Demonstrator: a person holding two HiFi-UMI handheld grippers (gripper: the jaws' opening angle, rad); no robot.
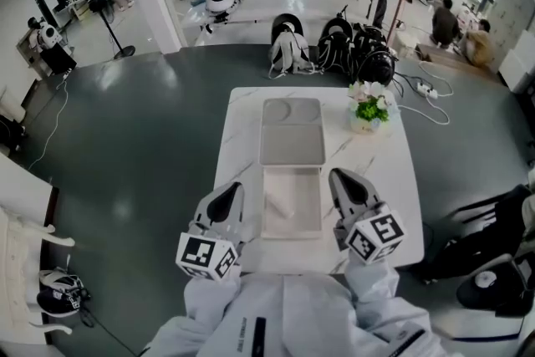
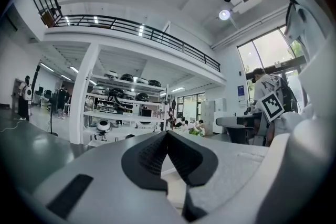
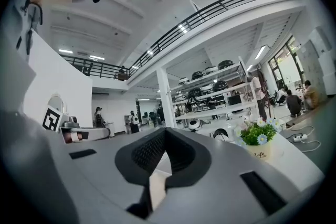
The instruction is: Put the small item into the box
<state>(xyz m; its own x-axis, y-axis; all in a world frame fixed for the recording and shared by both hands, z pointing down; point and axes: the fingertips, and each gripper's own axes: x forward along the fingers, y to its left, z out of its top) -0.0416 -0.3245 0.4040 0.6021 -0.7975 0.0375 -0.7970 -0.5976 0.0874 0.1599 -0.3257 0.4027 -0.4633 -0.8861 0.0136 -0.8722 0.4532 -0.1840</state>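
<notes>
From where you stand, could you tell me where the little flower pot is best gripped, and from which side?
Probably the plain white wall of the flower pot, under the flowers: it stands upright and the blooms spread over its rim, so a top grasp would crush them. Come in level from the near side with the right gripper, whose fingers are shut now and would need opening.

box (image 1: 308, 188) contents: too pale to tell | sleeves (image 1: 205, 301): cut off at bottom edge
</notes>
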